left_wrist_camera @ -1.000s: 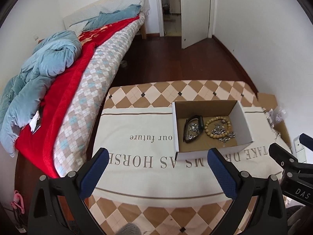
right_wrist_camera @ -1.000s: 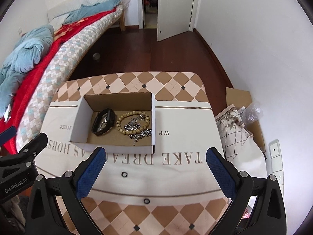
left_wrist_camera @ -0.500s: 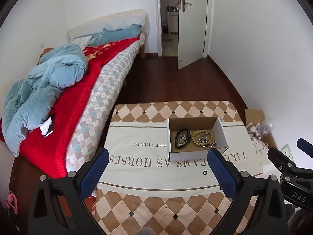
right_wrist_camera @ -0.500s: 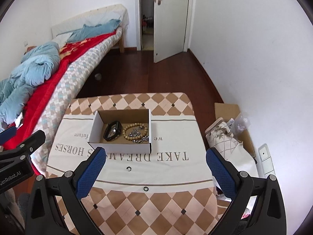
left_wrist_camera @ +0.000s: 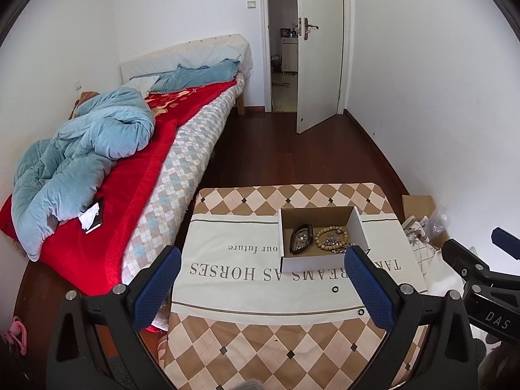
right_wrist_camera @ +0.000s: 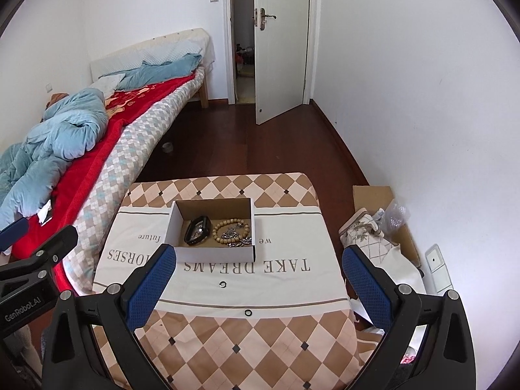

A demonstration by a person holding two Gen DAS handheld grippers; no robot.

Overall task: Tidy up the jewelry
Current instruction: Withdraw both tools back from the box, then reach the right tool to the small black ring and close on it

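Both tongs—left gripper [left_wrist_camera: 261, 287], right gripper [right_wrist_camera: 258, 281]—gape wide, empty, above the open cardboard box [right_wrist_camera: 211, 255] collecting jewelry—two small dark rings [right_wrist_camera: 223, 283] lie loose outside.

I am in a home bedroom: a bed [left_wrist_camera: 182, 149] with a red blanket [left_wrist_camera: 130, 175] and blue quilt [left_wrist_camera: 84, 149] lies along the wall, beside a cloth-covered table [right_wrist_camera: 227, 334], wood floor [right_wrist_camera: 286, 149] and open door [right_wrist_camera: 281, 42].
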